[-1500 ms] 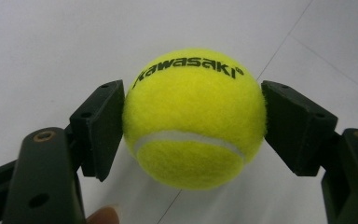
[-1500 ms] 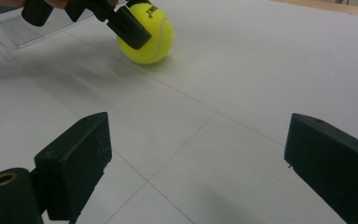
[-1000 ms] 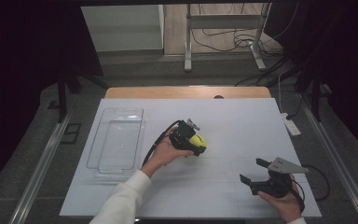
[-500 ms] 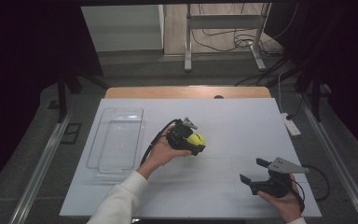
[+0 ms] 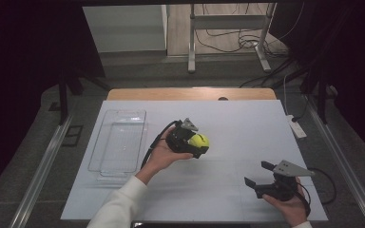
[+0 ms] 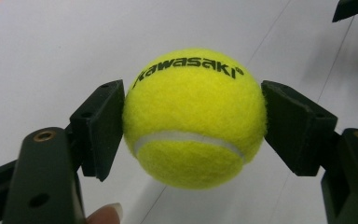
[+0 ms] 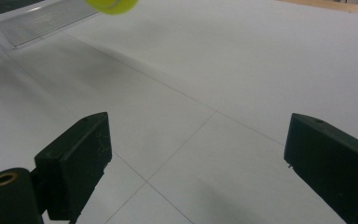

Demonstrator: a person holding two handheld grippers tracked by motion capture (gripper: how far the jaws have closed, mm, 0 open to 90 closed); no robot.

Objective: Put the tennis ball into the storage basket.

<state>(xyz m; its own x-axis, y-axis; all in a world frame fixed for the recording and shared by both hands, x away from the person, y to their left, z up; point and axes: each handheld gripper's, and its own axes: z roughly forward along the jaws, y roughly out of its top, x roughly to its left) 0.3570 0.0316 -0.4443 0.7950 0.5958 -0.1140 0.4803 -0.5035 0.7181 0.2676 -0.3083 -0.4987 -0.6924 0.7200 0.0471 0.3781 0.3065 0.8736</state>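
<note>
A yellow tennis ball point(image 5: 200, 141) with black lettering is held above the white table near its middle. My left gripper point(image 5: 198, 142) is shut on it; both black pads point(image 6: 100, 126) press the ball's point(image 6: 193, 116) sides in the left gripper view. The ball's lower edge point(image 7: 112, 4) peeks in at the top left of the right gripper view. Near the table's front right, my right gripper point(image 5: 255, 175) stands open with nothing between its jaws, the white tabletop showing between the wide-apart pads point(image 7: 77, 163).
A clear plastic tray point(image 5: 119, 142) lies empty on the left part of the white table point(image 5: 247, 123), its corner point(image 7: 32, 23) also in the right gripper view. A white power strip point(image 5: 297, 127) lies at the right edge. Metal rails run along both sides.
The left hand has lifted the ball slightly and carried it a little to the right. The right gripper has stayed where it was.
</note>
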